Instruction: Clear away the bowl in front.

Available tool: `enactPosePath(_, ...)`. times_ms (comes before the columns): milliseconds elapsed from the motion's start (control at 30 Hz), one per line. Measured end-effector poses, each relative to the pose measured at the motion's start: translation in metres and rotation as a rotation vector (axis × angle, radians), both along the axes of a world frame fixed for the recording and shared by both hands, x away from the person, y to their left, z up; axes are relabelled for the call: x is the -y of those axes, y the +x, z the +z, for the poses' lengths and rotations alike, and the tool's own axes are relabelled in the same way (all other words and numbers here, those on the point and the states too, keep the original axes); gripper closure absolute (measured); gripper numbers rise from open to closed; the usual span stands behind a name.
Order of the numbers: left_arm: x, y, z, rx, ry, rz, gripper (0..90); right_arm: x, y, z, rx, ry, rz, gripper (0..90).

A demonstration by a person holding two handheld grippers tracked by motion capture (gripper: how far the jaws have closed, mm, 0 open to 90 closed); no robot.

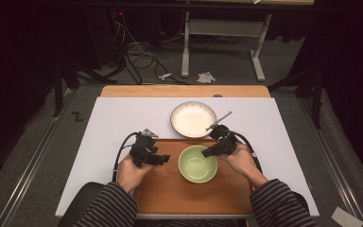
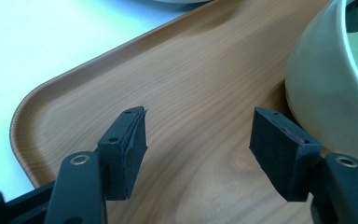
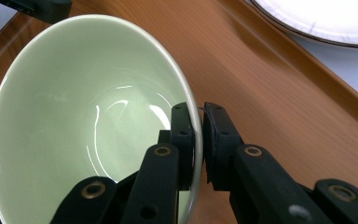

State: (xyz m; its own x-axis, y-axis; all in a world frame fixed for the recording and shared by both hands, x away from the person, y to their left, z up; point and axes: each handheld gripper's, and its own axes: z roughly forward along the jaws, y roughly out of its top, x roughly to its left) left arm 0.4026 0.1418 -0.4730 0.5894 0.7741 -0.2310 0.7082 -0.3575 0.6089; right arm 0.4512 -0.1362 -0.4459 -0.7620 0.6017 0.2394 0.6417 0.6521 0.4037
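Observation:
A pale green bowl point(image 1: 197, 163) stands on the wooden tray point(image 1: 170, 189) near the table's front. My right gripper point(image 3: 198, 135) is shut on the green bowl point(image 3: 74, 107), one jaw inside the rim and the other outside; from above, the right gripper point(image 1: 213, 150) meets the bowl's right edge. My left gripper point(image 2: 198, 149) is open, jaws wide apart over bare tray wood point(image 2: 135, 79), with the bowl's outer wall point(image 2: 324, 93) just to its right. In the high view, the left gripper point(image 1: 158, 158) hovers left of the bowl.
A white plate point(image 1: 193, 119) with a dark rim lies on the white table cover point(image 1: 118, 118) just beyond the tray; its edge point(image 3: 321, 21) appears past the tray rim. Table legs and cables stand on the floor behind the table.

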Motion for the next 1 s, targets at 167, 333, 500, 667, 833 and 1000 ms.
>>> enactPosePath(167,-0.0008,-0.0001,0.0006,0.006,-0.002,0.003,35.7,0.0,0.0003,-0.0033,-0.002,-0.013,0.002,85.1)
enactPosePath(333,-0.0005,0.0,0.0004,0.005,-0.002,0.005,35.7,0.0003,0.0014,-0.0054,-0.009,-0.018,0.009,85.0)
enactPosePath(500,-0.0005,-0.0001,0.0005,0.005,-0.002,0.005,35.7,-0.0003,0.0012,-0.0054,-0.017,-0.007,-0.014,85.1)
enactPosePath(667,-0.0003,-0.0001,0.0003,0.004,-0.002,0.005,35.7,0.0017,0.0027,-0.0048,-0.012,-0.001,-0.02,85.3)
enactPosePath(833,0.0,0.0,0.0002,0.003,-0.001,0.004,35.7,0.0041,0.0035,-0.0078,-0.022,0.001,-0.03,85.7)
enactPosePath(1000,0.0003,-0.0001,0.0001,0.001,0.0,0.002,35.7,0.0032,0.0028,-0.0074,-0.012,-0.009,-0.022,85.8)
